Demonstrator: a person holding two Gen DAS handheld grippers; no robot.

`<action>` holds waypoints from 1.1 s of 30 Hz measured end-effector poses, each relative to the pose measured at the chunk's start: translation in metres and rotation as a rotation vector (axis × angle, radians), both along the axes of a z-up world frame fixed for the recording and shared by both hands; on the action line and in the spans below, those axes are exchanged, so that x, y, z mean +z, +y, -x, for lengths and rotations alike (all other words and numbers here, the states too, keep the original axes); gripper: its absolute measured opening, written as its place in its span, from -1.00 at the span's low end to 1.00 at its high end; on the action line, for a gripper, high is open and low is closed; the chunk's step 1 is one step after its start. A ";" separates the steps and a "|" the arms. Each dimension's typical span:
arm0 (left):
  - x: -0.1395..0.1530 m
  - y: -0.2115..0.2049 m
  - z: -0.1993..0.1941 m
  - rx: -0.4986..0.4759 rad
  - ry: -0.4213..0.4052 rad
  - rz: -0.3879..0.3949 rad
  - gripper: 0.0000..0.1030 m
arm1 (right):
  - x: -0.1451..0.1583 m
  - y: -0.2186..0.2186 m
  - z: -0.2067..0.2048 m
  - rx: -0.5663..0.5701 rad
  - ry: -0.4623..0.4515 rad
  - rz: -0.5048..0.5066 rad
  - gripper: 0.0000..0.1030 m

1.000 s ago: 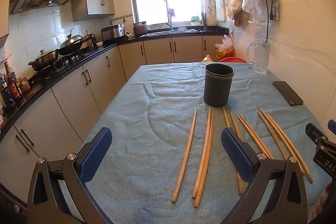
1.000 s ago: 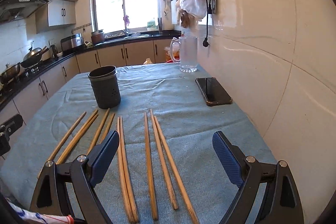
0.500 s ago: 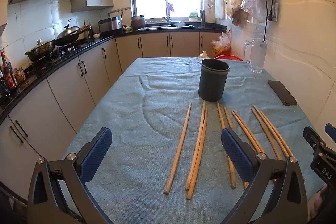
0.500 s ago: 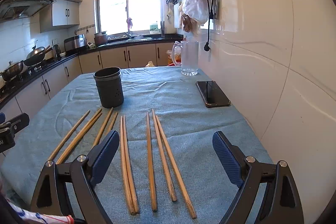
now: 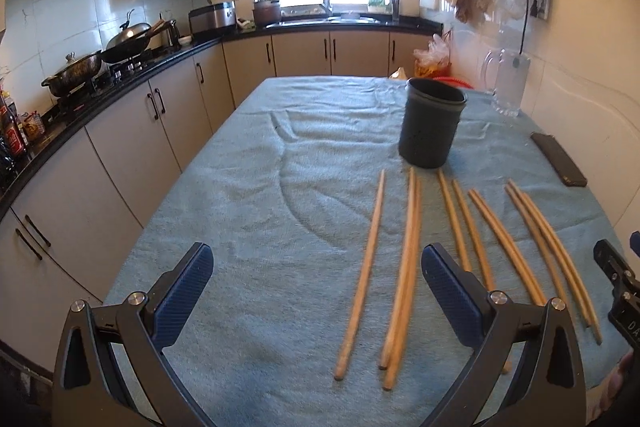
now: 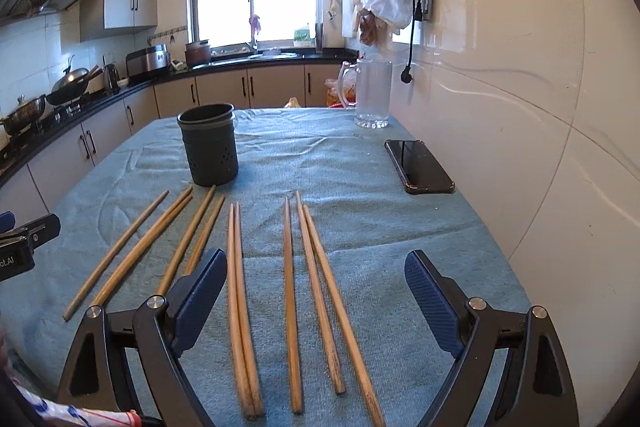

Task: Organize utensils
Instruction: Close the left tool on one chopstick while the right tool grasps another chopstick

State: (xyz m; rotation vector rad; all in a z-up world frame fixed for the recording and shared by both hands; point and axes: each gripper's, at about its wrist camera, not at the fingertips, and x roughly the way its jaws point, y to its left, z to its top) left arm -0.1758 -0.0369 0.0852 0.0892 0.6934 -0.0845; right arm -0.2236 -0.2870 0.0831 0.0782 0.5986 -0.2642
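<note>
Both pairs of fingers are spread wide and empty: the left gripper [image 5: 316,291] and the right gripper [image 6: 316,295] hover over the blue cloth [image 6: 360,163], touching nothing. Compared with a second ago, the left camera has crept forward and dipped, so the dark utensil holder [image 5: 432,123] looms larger; the right view has barely shifted, and nothing on the cloth has moved.

Using that holder [image 6: 208,145] as the landmark: ten wooden chopsticks [image 6: 290,291] fan out on the near side of it, tips pointing toward it. In the left view the single stick [image 5: 362,275] and the touching pair [image 5: 404,279] lie between the fingers, close to the right pad [image 5: 452,301]. In the right view two pairs and a single lie between the pads, while the left pad [image 6: 198,297] overlaps another pair.

Beyond and right of the holder stands a glass pitcher [image 6: 372,95]; a phone [image 6: 418,165] lies to its right.
</note>
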 end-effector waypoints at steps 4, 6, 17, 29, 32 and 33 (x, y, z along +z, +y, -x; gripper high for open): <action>0.000 0.010 -0.017 0.006 0.024 0.004 1.00 | -0.004 -0.008 -0.011 -0.001 0.029 0.001 0.81; -0.001 0.016 -0.027 0.008 0.036 0.005 1.00 | -0.004 -0.017 -0.017 0.005 0.042 -0.013 0.81; -0.018 -0.007 -0.096 -0.172 0.258 0.052 0.54 | -0.022 -0.080 -0.072 0.085 0.258 -0.155 0.30; -0.063 -0.048 -0.150 -0.260 0.453 0.041 -0.41 | -0.052 -0.064 -0.111 0.235 0.409 -0.204 -0.34; -0.066 -0.055 -0.154 -0.272 0.438 0.013 -0.46 | -0.053 -0.065 -0.114 0.227 0.409 -0.213 -0.41; -0.066 -0.056 -0.155 -0.273 0.437 0.012 -0.46 | -0.053 -0.067 -0.115 0.222 0.410 -0.223 -0.42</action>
